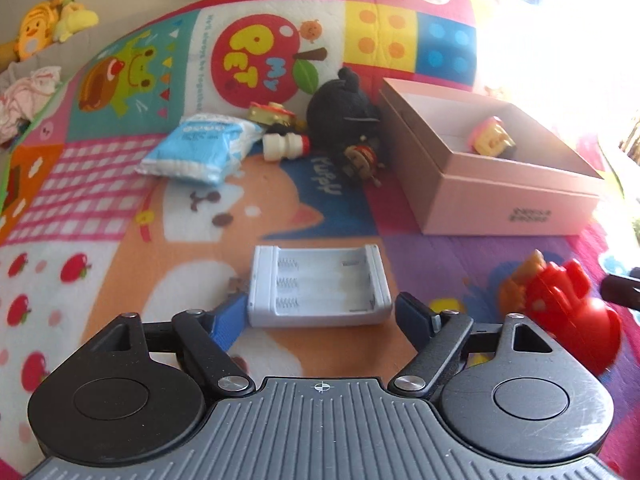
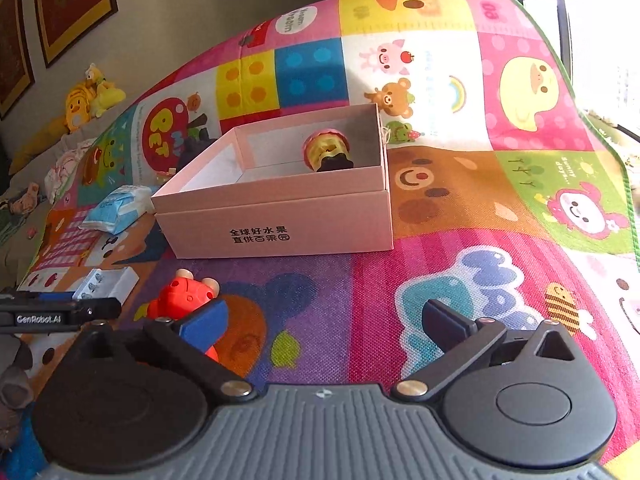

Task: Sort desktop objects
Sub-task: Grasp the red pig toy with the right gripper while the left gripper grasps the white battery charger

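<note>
Below the left wrist camera, the left gripper [image 1: 319, 310] had its blue-padded fingers spread wide on either side of a white battery holder [image 1: 318, 286], which lay open side up on the colourful play mat [image 1: 120, 240]; whether the pads touched its ends I could not tell. Just right of it lay a red plastic toy [image 1: 568, 308]. Farther back stood the open pink box [image 1: 516, 204] with a small pink-and-yellow toy [image 1: 492, 138] inside, and to its left a cluster: a black plush [image 1: 344, 110], a small figure [image 1: 360, 160], a white bottle with a red cap [image 1: 286, 146], a gold-and-red item [image 1: 270, 114] and a blue-and-white packet [image 1: 200, 150]. From the right wrist camera, the right gripper [image 2: 324, 316] hung with its fingers wide apart and nothing between them, above the mat [image 2: 440, 220]. Its left finger stood in front of the red toy [image 2: 184, 294], contact unclear. Beyond it lay the battery holder [image 2: 110, 282], with the left gripper's tip [image 2: 60, 314] at the frame's left edge. The pink box [image 2: 280, 220] sat ahead, the toy [image 2: 326, 150] in its far corner, the packet [image 2: 118, 208] to its left.
</note>
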Available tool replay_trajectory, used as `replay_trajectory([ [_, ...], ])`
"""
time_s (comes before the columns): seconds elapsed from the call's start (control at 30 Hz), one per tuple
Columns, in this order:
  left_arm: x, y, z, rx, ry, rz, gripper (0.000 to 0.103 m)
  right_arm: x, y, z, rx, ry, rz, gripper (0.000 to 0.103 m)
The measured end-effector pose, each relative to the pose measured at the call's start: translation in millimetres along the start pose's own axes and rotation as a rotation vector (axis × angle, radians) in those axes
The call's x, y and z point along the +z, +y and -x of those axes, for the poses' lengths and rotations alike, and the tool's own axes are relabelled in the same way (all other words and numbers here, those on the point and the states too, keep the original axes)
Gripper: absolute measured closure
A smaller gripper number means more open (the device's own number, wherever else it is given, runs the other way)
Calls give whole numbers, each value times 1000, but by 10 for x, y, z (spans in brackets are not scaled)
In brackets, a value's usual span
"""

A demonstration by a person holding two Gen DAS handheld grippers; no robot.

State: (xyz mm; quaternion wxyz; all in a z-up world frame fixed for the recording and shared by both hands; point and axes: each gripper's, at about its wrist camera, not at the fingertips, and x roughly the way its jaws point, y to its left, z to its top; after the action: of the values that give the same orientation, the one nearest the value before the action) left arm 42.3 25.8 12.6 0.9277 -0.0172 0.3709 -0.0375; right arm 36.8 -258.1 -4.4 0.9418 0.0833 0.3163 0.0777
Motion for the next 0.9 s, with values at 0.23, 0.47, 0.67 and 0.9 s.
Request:
replay_trajectory([
  [0.23,-213,-268,284,-277,0,-98,6,0,-13,-23,-47,6,-17,0],
  [0.47,-276,-297,293,-88,-110,-177,3,0,5,34,-51,-19,-8,0],
  [0.67,-213,-50,175,-32,-87,-52,2,31,386,282,146,-32,133,0],
  [0.9,-162,134,104,-28,-74,60,1,-93,811,81,101,44,307,24],
])
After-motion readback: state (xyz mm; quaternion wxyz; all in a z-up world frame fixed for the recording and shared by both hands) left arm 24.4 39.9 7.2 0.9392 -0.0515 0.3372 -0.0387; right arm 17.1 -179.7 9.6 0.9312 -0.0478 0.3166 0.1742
